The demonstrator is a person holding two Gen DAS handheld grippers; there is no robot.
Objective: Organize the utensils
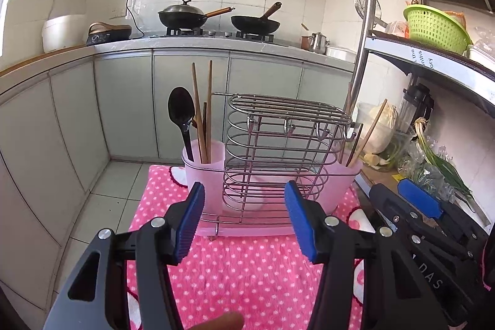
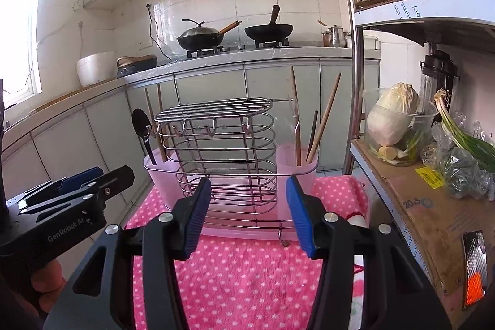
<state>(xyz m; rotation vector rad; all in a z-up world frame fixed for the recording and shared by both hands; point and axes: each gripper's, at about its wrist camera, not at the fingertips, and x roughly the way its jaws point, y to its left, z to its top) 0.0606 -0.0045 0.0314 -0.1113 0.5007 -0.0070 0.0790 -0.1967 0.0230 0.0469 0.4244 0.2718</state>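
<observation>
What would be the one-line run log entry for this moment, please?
left tongs: open, empty | right tongs: open, empty | utensil rack: on pink cloth | black spoon: left cup | chopsticks: both cups

pink dotted cloth, utensil rack on it

Left hand-held gripper and right hand-held gripper side by side, jaws apart, empty

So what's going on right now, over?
Left gripper and right gripper open, empty. Black spoon and chopsticks upright in pink holder. Nothing blocking.
</observation>
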